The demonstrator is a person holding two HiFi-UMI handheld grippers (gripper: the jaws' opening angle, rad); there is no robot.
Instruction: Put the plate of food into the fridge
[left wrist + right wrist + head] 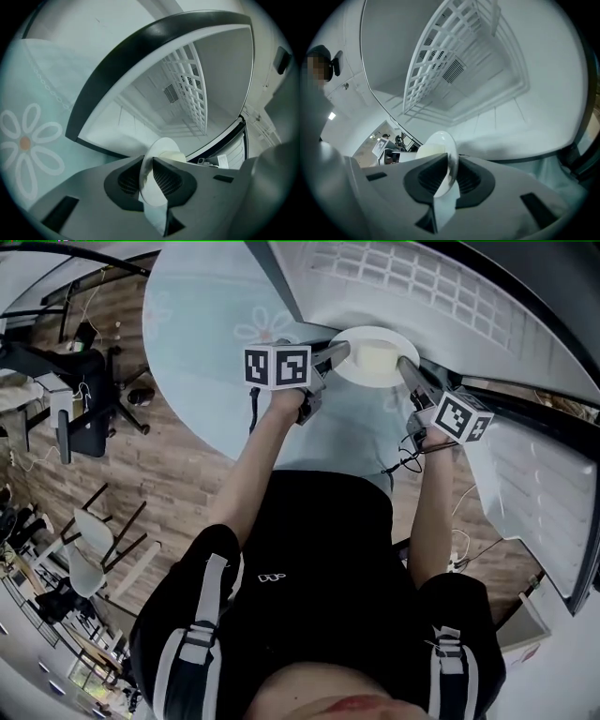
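A white plate (375,334) with a pale block of food (378,358) hangs between my two grippers at the mouth of the open fridge (422,287). My left gripper (345,351) grips its left rim and my right gripper (405,364) its right rim. In the left gripper view the plate (161,146) stands edge-on in the left gripper (146,171), the food (172,156) just beyond, pads against the rim. The right gripper view shows the plate (440,140) and food (427,151) the same way in the right gripper (451,171). Whether the plate rests on anything is hidden.
The fridge's white inside holds a wire rack (187,93) (440,61) behind a dark door frame (140,47). Its open door (534,484) stands at my right. A light blue cloth with flower prints (206,315) (28,145) lies at the left. Chairs (89,418) stand on the wooden floor.
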